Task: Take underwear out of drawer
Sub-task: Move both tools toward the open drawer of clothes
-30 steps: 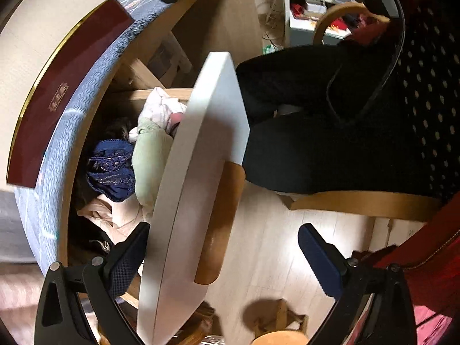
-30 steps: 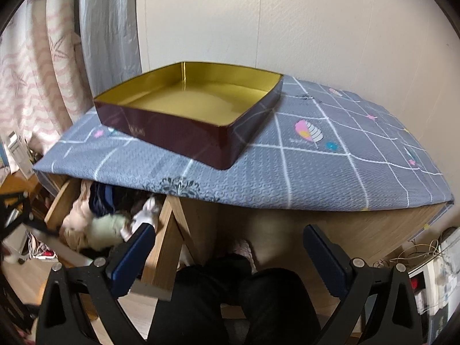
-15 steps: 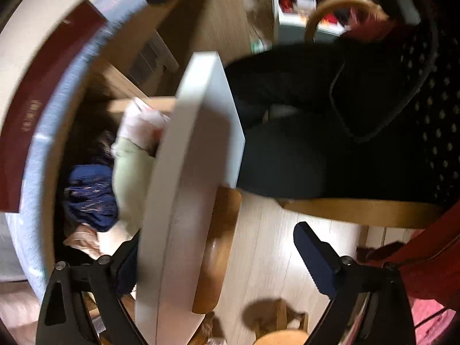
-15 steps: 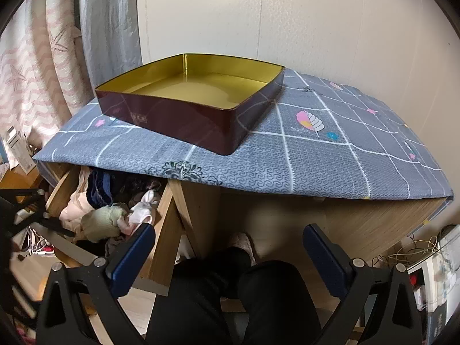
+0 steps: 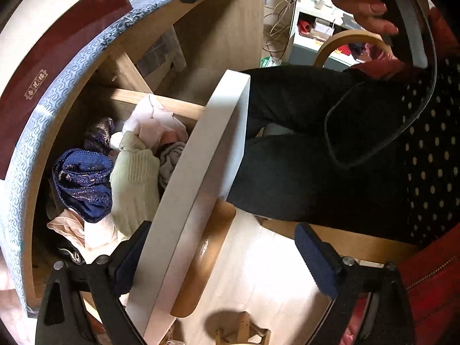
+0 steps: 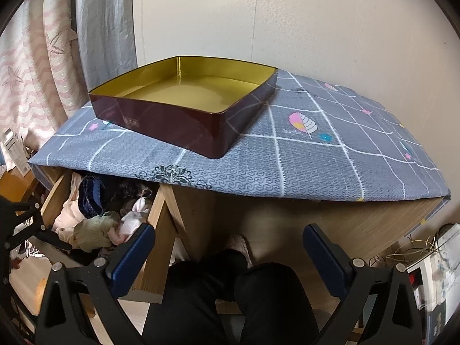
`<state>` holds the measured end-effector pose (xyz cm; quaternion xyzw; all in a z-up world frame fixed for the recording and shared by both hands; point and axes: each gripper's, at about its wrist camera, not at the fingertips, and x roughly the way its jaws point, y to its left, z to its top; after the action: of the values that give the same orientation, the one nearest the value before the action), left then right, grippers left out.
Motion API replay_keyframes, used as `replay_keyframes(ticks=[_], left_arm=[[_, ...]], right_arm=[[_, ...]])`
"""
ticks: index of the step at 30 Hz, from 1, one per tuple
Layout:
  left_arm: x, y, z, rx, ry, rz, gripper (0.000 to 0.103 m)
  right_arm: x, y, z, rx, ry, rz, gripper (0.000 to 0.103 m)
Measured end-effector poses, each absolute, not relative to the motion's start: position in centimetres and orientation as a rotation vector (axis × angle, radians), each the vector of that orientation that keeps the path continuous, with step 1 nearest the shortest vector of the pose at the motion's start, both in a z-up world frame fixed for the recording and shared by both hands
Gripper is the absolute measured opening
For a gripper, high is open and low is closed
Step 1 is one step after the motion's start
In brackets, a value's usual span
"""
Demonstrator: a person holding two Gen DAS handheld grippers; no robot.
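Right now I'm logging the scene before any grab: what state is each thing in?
drawer: pulled open, full of clothes
blue underwear: crumpled in the drawer, not held
tin box: open-topped, empty, on the cloth
left gripper: open, straddling the drawer front
right gripper: open, empty

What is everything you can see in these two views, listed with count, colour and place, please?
drawer: one, white front with wooden handle, pulled open under the table's left side
navy lace underwear: one, dark blue, in the drawer
ribbed sock: one, pale green, in the drawer beside the navy piece
pink garments: several, pale pink, in the drawer; exact count unclear
tin box: one, maroon outside, gold inside, on the tablecloth
tablecloth: one, grey-blue with white grid, covering the table
curtains: pink-patterned and grey, left of the table
person's legs: two, black trousers, under the table
left hand-held gripper: black with blue pads, open, straddling the drawer front
right hand-held gripper: black with blue pads, open, facing the table
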<state>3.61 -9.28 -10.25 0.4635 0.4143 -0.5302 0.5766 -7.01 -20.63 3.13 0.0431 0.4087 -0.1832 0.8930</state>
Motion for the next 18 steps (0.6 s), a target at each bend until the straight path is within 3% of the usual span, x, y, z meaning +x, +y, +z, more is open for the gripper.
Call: replay_keyframes(ticks=[18], left_arm=[[1.7, -9.0, -9.4, 1.032, 0.957, -1.177, 0.097]], right_arm=[[-5.8, -20.1, 1.5, 0.088, 0.874, -0.321, 0.103]])
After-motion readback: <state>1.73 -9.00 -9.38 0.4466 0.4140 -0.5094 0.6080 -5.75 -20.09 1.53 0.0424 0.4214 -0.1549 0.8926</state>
